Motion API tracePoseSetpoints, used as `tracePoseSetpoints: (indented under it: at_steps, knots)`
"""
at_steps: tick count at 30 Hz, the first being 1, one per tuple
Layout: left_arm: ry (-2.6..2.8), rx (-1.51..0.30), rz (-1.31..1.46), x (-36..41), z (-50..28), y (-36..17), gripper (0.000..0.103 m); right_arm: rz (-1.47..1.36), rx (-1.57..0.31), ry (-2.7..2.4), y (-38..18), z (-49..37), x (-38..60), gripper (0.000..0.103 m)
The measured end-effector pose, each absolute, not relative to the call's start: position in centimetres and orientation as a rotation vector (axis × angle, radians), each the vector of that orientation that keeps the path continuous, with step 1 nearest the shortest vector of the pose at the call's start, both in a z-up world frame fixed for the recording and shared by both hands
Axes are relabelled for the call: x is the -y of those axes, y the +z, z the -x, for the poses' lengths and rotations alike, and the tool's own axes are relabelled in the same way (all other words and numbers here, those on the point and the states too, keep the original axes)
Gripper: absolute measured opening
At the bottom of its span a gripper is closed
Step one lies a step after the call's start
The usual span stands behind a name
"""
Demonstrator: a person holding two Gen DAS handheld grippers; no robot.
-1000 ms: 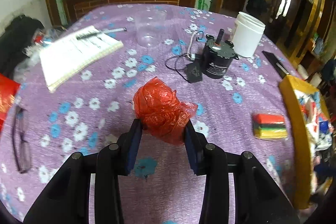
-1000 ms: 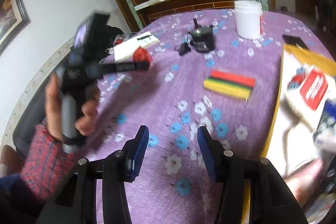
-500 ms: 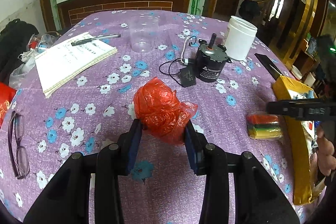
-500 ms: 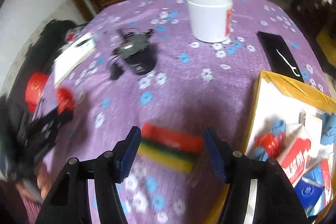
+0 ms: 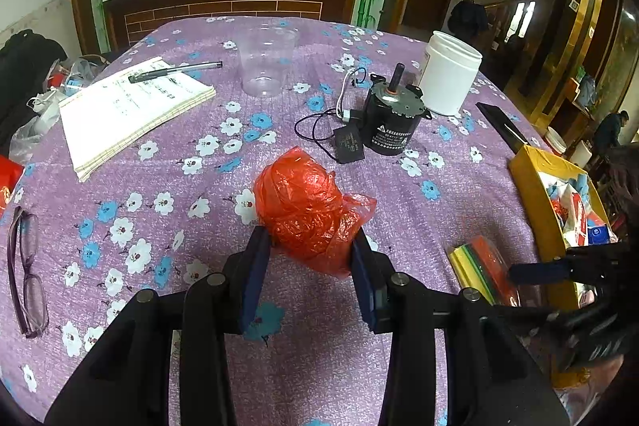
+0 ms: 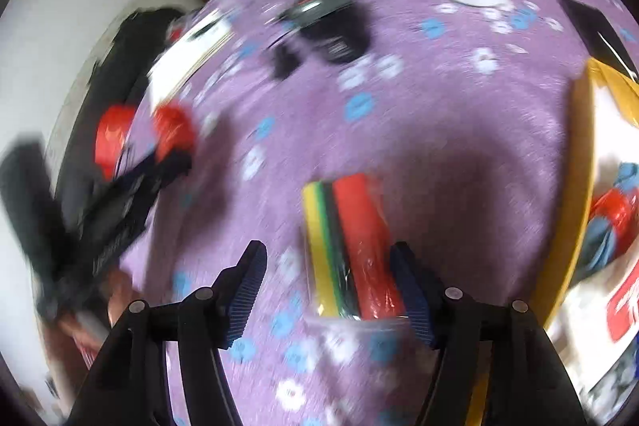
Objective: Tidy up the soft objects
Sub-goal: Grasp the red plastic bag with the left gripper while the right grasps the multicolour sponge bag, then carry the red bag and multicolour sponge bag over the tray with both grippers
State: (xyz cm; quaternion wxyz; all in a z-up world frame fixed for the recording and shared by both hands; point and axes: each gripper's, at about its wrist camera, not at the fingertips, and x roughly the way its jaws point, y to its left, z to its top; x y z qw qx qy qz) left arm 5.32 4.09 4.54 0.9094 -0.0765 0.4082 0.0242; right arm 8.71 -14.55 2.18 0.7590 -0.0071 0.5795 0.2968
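A crumpled red plastic bag (image 5: 307,210) is pinched between the blue pads of my left gripper (image 5: 307,258), which is shut on it just above the purple flowered tablecloth (image 5: 199,162). A wrapped pack of sponges (image 6: 351,246), striped red, black, green and yellow, lies on the cloth. My right gripper (image 6: 329,258) stands open astride it; the pack sits close to the right pad and well clear of the left one. The left wrist view shows the same pack (image 5: 479,266) with one of the right gripper's fingers (image 5: 535,271) reaching over it. The right wrist view is blurred.
A yellow box (image 5: 535,202) holding packets stands at the table's right edge, beside the sponges. Further back are a black motor (image 5: 393,122) with its cable, a white jar (image 5: 449,78), a clear cup (image 5: 265,62), a notebook (image 5: 131,110) with a pen, and glasses (image 5: 26,258) at the left.
My right gripper has swung over and down onto the sponge pack, and its jaws have widened. The left gripper has kept still with the red bag.
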Motion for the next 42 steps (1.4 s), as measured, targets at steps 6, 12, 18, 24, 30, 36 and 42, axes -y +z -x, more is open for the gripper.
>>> tracePoseSetpoints:
  at_steps: [6, 12, 18, 24, 30, 36, 42]
  knots:
    - [0.038, -0.841, 0.153, -3.9, -5.2, 4.6, 0.037, 0.142, -1.194, 0.537, 1.8, -7.7, 13.4, 0.066]
    - [0.020, -0.814, 0.125, -3.2, -4.8, 4.9, 0.037, 0.222, -1.167, 0.451, 1.0, -6.7, 12.8, 0.040]
    - [-0.005, -0.756, 0.079, -1.9, -4.0, 5.6, 0.037, 0.091, -0.963, 0.465, 2.8, -4.7, 13.5, 0.037]
    - [-0.007, -0.685, 0.002, -0.2, -3.2, 6.4, 0.037, 0.056, -0.738, 0.460, 5.6, -2.5, 14.7, 0.037]
    - [0.058, -0.618, -0.074, 0.6, -2.6, 6.8, 0.038, 0.015, -0.733, 0.487, 5.8, -3.1, 14.7, 0.037]
    - [0.112, -0.607, -0.100, 0.6, -2.8, 6.7, 0.038, 0.002, -0.712, 0.478, 6.0, -2.6, 15.2, 0.037]
    - [0.153, -0.585, -0.152, 1.1, -2.7, 6.5, 0.038, -0.009, -0.711, 0.484, 6.1, -2.5, 15.3, 0.037]
